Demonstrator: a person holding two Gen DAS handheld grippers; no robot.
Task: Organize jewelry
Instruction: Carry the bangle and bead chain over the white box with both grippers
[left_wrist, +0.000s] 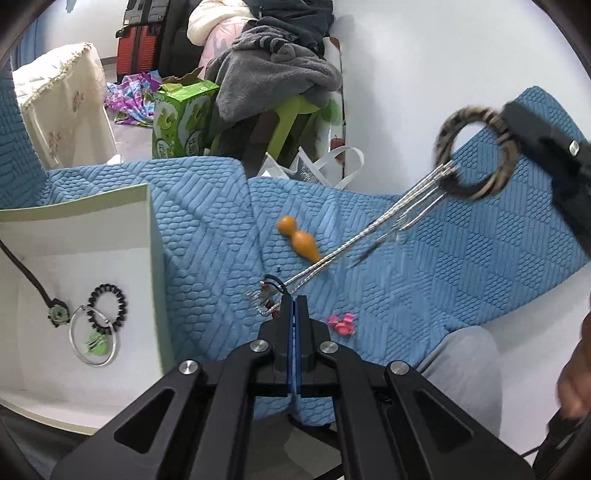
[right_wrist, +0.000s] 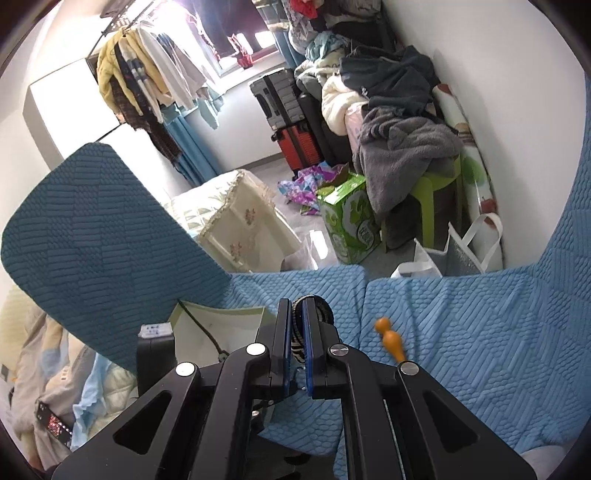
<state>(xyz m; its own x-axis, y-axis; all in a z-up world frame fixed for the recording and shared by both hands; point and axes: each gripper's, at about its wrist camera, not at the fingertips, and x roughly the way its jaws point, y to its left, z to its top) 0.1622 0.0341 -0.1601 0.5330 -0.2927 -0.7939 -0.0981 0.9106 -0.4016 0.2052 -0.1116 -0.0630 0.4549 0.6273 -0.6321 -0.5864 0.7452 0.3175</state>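
My left gripper (left_wrist: 294, 301) is shut on the end of several silver chains (left_wrist: 369, 232), beside a small charm cluster (left_wrist: 264, 299). The chains stretch taut up to a zebra-patterned bangle (left_wrist: 476, 151). My right gripper (right_wrist: 297, 314) is shut on that bangle (right_wrist: 298, 345), holding it above the blue quilted sofa (left_wrist: 461, 266). An open white box (left_wrist: 147, 236) at the left holds a black coil hair tie (left_wrist: 109, 306), a silver ring bangle (left_wrist: 94, 339), a green charm and a dark cord pendant (left_wrist: 57, 314).
An orange gourd-shaped piece (left_wrist: 299, 240) and a pink trinket (left_wrist: 341, 323) lie on the sofa; the gourd also shows in the right wrist view (right_wrist: 388, 338). Beyond the sofa edge stand a green carton (left_wrist: 181, 118), a green stool under grey clothes (left_wrist: 291, 110) and a white bag (left_wrist: 332, 166).
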